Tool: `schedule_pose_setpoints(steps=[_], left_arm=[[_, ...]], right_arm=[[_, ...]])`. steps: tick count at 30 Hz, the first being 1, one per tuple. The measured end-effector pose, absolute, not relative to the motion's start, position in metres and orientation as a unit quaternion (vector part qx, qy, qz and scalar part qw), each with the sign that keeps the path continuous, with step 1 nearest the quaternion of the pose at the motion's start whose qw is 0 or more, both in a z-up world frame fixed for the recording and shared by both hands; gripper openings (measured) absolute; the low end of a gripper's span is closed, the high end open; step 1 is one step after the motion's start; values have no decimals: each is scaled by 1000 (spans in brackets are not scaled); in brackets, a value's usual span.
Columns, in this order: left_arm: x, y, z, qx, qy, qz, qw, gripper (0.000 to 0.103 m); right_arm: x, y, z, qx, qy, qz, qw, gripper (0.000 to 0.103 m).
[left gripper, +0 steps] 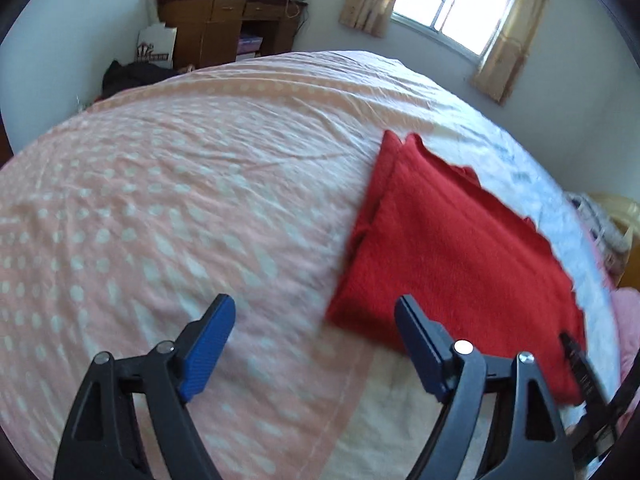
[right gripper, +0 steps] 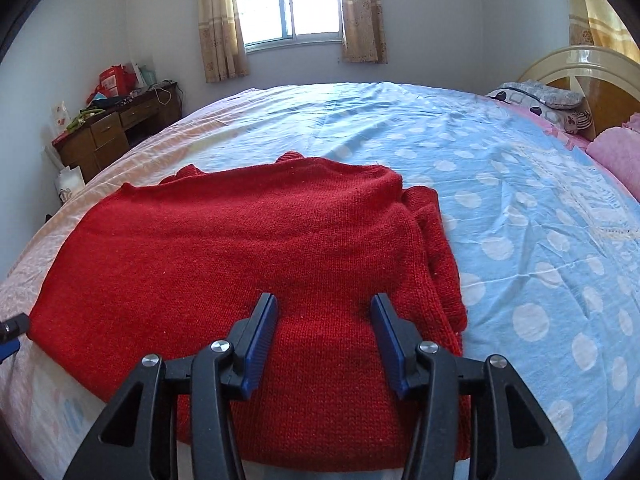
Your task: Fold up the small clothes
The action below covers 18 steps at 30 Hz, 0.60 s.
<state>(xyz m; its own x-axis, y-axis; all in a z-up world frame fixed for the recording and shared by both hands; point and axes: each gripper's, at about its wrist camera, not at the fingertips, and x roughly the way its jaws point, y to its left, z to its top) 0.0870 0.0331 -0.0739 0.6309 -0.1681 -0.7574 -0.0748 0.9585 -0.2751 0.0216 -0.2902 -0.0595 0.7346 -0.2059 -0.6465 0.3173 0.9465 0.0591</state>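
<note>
Basically soft, floppy, thick knit: red sweater (right gripper: 248,248) drapes, won't slip; pinch a folded edge. Left gripper (left gripper: 316,344) and right gripper (right gripper: 324,332) both released, empty.

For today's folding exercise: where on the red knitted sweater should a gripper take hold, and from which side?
Probably the near hem of the red knitted sweater, approached from the near bed edge. It lies flat on the bedsheet, so only edges offer a pinchable lip. The right gripper, open, already hovers there; the left gripper is open beside it.
</note>
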Motion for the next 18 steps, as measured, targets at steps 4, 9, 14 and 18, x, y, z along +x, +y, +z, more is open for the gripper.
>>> schedule_pose_setpoints(steps=[4,9,14,18], left_arm=[[91,11,-79,-111,432,-28,894,92],[103,-4,-82,-65,433,-20,899,93],[112,-3,-79,-58,438,-31,897,93],[111,0,-79,-55,437,-25,897,93]], right_arm=[[21,-291,-59,88,333,-138,929,51],[21,-291,-59,87,334,-138,928,51],[14,-284,-45,79,314,-123,938,31],[16,-248,-21,74,299,-63,949,19]])
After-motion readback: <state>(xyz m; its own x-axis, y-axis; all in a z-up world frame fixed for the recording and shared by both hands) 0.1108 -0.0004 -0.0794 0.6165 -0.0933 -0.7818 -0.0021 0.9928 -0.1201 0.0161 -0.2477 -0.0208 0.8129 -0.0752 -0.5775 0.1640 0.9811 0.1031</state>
